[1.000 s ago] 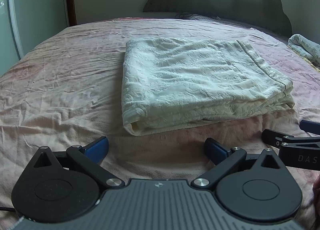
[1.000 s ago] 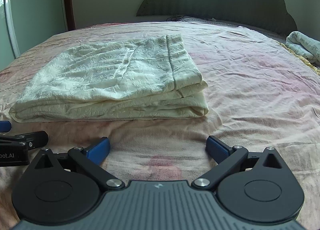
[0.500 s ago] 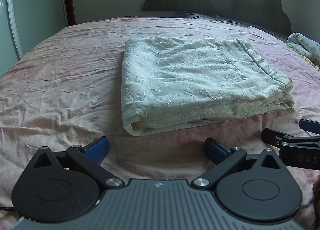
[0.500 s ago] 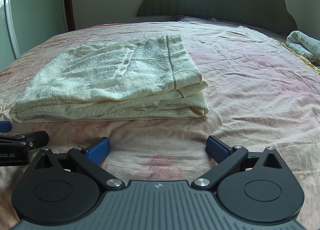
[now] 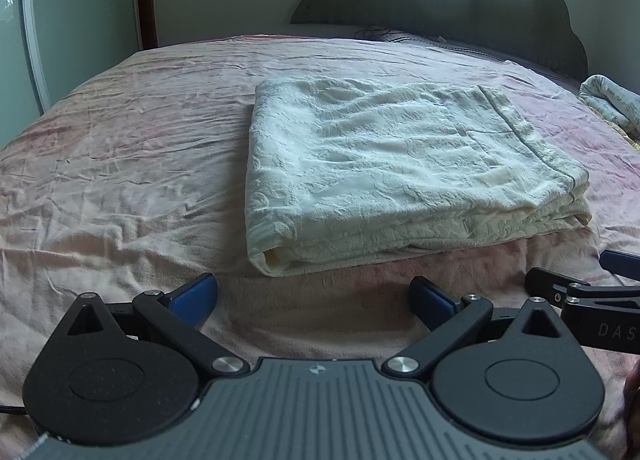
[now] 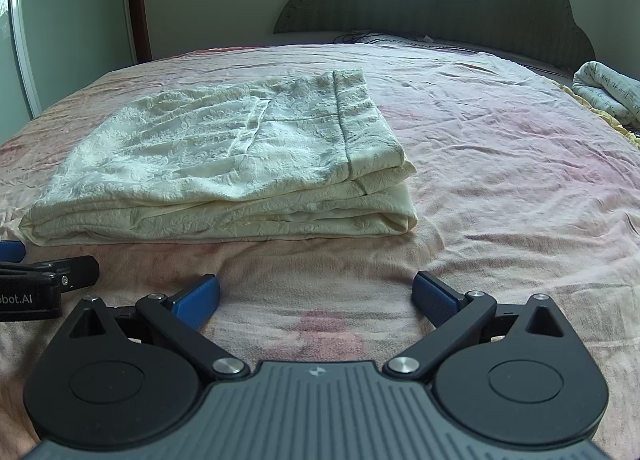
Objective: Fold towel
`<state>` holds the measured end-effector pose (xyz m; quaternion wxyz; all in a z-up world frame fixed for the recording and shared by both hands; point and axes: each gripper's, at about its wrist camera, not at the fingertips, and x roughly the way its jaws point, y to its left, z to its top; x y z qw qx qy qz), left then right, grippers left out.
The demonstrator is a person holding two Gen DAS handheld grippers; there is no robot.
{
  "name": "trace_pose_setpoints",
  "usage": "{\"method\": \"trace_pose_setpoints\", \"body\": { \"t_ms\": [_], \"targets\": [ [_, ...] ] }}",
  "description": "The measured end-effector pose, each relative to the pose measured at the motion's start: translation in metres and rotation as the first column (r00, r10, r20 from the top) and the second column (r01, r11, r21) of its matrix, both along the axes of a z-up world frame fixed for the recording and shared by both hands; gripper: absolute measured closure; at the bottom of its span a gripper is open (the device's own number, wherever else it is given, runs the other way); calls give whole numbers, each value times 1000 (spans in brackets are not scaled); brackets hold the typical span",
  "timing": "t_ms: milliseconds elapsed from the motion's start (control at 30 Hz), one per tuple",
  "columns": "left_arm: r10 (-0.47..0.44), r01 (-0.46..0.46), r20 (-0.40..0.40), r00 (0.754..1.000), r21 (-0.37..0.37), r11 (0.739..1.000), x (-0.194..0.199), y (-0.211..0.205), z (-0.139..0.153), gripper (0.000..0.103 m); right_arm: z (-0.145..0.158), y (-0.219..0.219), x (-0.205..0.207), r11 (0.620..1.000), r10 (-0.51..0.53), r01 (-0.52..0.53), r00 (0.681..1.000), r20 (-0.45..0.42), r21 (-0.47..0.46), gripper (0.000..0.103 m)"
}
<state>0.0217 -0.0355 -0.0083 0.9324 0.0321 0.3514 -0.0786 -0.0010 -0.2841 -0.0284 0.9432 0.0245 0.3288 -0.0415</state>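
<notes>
Left gripper (image 5: 312, 294) and right gripper (image 6: 316, 298) are spread wide, empty, near the folded towel (image 5: 400, 167) on the bed (image 5: 120, 163). Only the right view shows the towel's stacked layers.

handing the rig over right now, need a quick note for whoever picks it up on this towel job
Left gripper: open, empty, low over the bed just short of the towel's near edge.
Right gripper: open, empty, beside the left one, also short of the towel.
Towel: cream, lying on the pink bedspread in a stacked rectangle of several layers, near corners roughly aligned, top a bit wrinkled.
Done: towel looks folded several times and released.
Left: probably one more fold if a smaller bundle is wanted, or smooth the top; otherwise nothing. Another folded cloth lies at the far right, not part of this.
</notes>
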Motion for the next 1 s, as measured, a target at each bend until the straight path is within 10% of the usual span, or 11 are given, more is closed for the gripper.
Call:
{"method": "trace_pose_setpoints", "body": {
  "t_ms": [1000],
  "targets": [
    [-6, 6, 3, 1000, 7, 1000, -1, 0, -1, 0, 0, 1, 0, 1000, -2, 2, 1000, 1, 0, 0]
  ]
}}
